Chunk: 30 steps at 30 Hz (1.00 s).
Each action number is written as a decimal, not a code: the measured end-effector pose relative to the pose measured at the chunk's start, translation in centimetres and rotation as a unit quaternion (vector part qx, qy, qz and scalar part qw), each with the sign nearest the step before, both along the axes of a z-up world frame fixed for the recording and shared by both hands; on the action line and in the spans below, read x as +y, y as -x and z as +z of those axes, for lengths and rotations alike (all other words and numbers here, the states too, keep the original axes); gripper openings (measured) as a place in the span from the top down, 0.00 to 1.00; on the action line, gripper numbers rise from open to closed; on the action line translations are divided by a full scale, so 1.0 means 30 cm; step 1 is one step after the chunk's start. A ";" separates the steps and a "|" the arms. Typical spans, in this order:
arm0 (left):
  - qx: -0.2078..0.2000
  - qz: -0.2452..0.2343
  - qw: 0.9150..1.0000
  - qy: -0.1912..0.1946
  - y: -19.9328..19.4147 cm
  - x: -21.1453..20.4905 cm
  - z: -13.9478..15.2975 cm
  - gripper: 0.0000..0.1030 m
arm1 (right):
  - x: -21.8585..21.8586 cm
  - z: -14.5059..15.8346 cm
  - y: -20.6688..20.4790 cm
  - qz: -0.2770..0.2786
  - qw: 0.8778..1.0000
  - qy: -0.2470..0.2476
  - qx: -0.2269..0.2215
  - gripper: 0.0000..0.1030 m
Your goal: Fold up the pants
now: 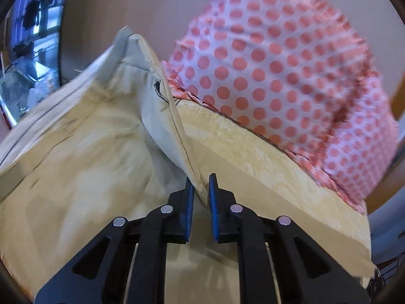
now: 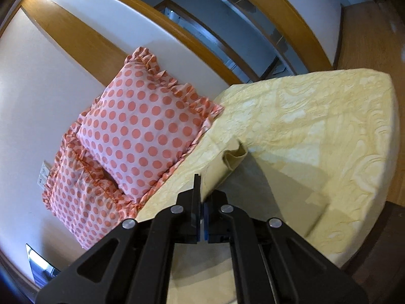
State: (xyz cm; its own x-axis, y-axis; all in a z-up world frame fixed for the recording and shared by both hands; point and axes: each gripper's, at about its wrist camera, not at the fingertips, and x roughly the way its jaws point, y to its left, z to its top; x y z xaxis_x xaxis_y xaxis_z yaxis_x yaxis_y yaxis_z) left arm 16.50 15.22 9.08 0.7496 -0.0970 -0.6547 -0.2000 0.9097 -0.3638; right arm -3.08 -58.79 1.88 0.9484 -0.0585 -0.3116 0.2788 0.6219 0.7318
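Beige fabric of the pants (image 1: 83, 152) fills the lower left of the left wrist view, lifted above the bed (image 1: 265, 167). Left gripper (image 1: 201, 192): fingers nearly closed, a seam fold pinched between them. Right gripper (image 2: 202, 200): fingers closed almost completely on a pants edge (image 2: 227, 162) at frame centre. Progress judgement: early; both edges are gripped, no finished fold is visible, laying down and folding remain. Only the left view shows the garment's bulk and seams; only the right view shows the open bed surface and both polka-dot pillows (image 2: 141, 131).
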 end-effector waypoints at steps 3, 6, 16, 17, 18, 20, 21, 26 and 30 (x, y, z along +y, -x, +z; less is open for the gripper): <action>-0.018 0.004 1.000 -0.022 0.248 -0.010 -0.013 0.89 | -0.025 -0.019 0.040 -0.012 1.000 0.007 0.016 0.99; -0.003 0.012 1.000 -0.023 0.433 -0.017 -0.094 0.89 | -0.049 -0.054 0.070 -0.020 0.999 0.006 0.037 0.99; 0.010 0.023 0.999 -0.043 0.599 -0.065 -0.223 0.89 | -0.044 -0.133 0.109 -0.036 0.994 0.023 0.102 0.89; 0.006 0.020 0.998 -0.052 0.609 -0.073 -0.220 0.89 | -0.039 -0.124 0.123 -0.039 0.994 0.030 0.100 0.77; 0.002 0.017 0.998 -0.059 0.620 -0.080 -0.216 0.88 | -0.035 -0.115 0.134 -0.038 0.994 0.034 0.093 0.68; -0.010 0.009 0.997 -0.072 0.654 -0.095 -0.203 0.83 | -0.024 -0.089 0.165 -0.069 0.991 0.062 0.100 0.44; -0.017 0.005 0.997 -0.080 0.675 -0.103 -0.196 0.79 | -0.023 -0.082 0.174 -0.079 0.989 0.074 0.100 0.44; -0.057 0.024 0.992 -0.112 0.757 -0.110 -0.139 0.35 | -0.044 -0.107 0.169 -0.090 0.987 0.072 0.114 0.50; -0.088 0.036 0.988 -0.119 0.760 -0.086 -0.095 0.34 | 0.008 -0.119 0.149 -0.068 0.988 0.090 0.105 0.59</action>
